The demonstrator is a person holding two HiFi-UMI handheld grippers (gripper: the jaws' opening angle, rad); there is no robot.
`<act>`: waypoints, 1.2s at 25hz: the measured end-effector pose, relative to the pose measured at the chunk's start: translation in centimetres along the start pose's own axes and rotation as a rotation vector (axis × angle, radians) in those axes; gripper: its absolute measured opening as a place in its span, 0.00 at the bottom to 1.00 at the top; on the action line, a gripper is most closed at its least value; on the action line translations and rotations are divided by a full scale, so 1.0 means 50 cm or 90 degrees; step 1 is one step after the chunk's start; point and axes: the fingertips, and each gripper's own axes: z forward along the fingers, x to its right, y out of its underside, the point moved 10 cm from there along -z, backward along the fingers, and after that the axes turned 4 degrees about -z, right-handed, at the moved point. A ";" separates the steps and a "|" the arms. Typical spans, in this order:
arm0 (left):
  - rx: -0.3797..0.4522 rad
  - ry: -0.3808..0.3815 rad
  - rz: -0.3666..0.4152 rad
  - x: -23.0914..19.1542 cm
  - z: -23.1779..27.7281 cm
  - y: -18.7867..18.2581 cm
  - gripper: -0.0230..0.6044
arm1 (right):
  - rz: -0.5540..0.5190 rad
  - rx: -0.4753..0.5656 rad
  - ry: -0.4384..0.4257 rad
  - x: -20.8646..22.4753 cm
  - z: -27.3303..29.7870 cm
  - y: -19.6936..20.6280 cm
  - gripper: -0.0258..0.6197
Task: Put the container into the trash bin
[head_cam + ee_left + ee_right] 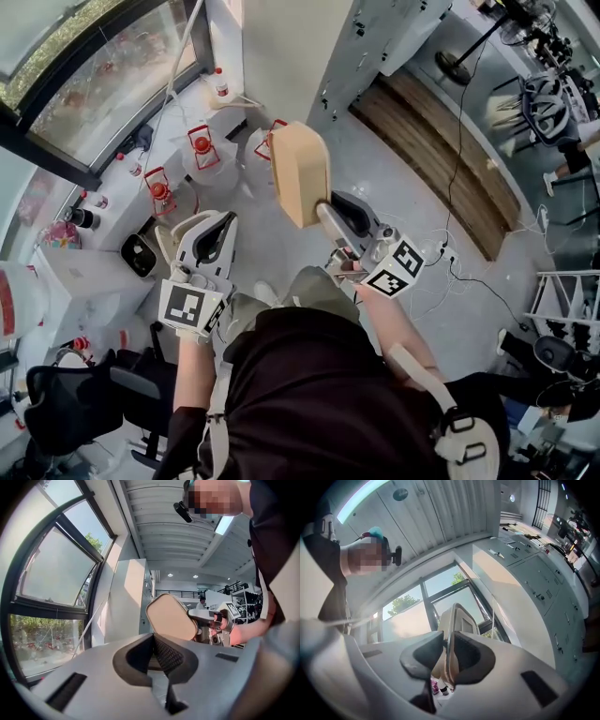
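Note:
My right gripper (324,210) holds a tan, flat-sided container (300,171) up in the air in front of the person, jaws shut on its lower rim. In the right gripper view the container's thin wall (458,618) runs between the right gripper's (447,645) dark pads. From the left gripper view the container (170,616) hangs ahead to the right, with the right gripper (205,615) behind it. My left gripper (212,242) is lower and to the left; its pads (165,654) meet at the tip with nothing between them. A small white bin with a dark inside (141,255) stands on the floor at left.
Several bottles in red frames (201,146) stand on the pale floor below a large window (103,75). A white table (84,281) and a black chair (66,405) are at the left. Cables (452,264) trail at right near a wooden strip (441,159).

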 end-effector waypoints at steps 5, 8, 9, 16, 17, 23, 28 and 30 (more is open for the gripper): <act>-0.008 -0.014 -0.005 -0.040 0.010 0.011 0.05 | 0.005 -0.006 -0.012 0.029 0.051 0.013 0.16; -0.014 -0.030 -0.008 -0.071 0.040 0.014 0.05 | 0.015 -0.011 -0.021 0.075 0.084 0.016 0.16; -0.016 -0.038 -0.008 -0.080 0.052 0.015 0.05 | 0.020 -0.012 -0.025 0.096 0.096 0.017 0.16; -0.027 -0.096 -0.014 -0.152 0.164 0.014 0.05 | 0.040 -0.032 -0.070 0.259 0.193 0.005 0.16; -0.028 -0.105 -0.014 -0.165 0.184 0.011 0.05 | 0.043 -0.036 -0.080 0.284 0.210 0.001 0.16; -0.033 -0.172 -0.018 -0.226 0.283 -0.008 0.05 | 0.073 -0.065 -0.134 0.422 0.312 -0.012 0.16; -0.036 -0.240 -0.026 -0.259 0.347 -0.016 0.05 | 0.100 -0.092 -0.192 0.515 0.391 -0.015 0.15; -0.036 -0.268 -0.026 -0.261 0.358 -0.017 0.05 | 0.108 -0.102 -0.218 0.539 0.414 -0.013 0.15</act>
